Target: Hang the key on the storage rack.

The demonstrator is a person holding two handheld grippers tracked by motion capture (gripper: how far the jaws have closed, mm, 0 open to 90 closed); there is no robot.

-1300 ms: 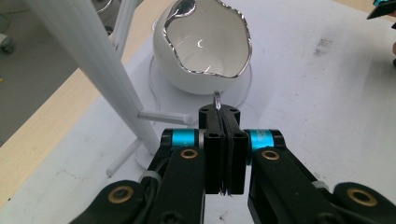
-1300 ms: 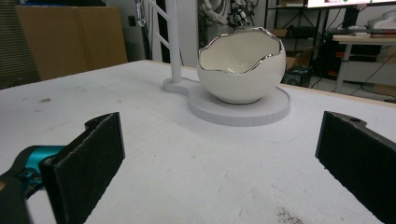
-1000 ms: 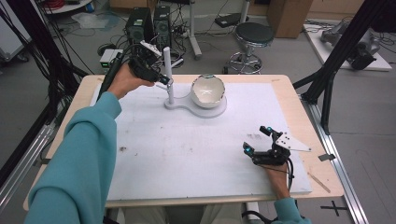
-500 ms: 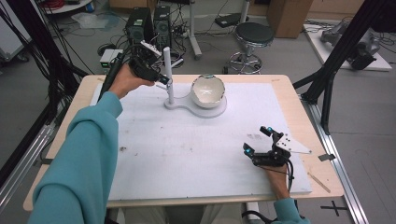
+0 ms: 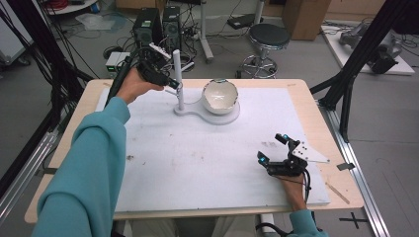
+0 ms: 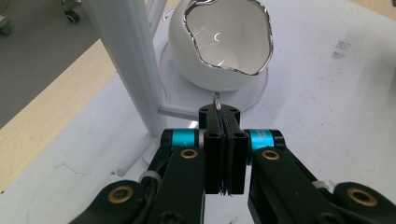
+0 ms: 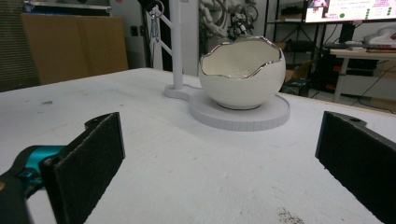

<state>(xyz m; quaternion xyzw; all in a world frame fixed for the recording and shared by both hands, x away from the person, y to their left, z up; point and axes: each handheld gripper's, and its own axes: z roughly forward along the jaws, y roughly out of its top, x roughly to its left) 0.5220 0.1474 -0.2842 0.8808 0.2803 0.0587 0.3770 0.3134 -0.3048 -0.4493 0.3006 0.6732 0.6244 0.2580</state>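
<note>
Nothing had moved since earlier: one bowl (image 5: 220, 96), one post (image 5: 177, 79); left gripper (image 5: 170, 82) clamped on something thin, right gripper (image 5: 273, 148) spread apart.

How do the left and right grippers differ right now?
The left gripper has its jaws pressed shut on a thin glinting item; the right gripper is wide open and holds nothing. The left is raised beside the white stand; the right rests low on the table. Both face the egg-shaped bowl.
</note>
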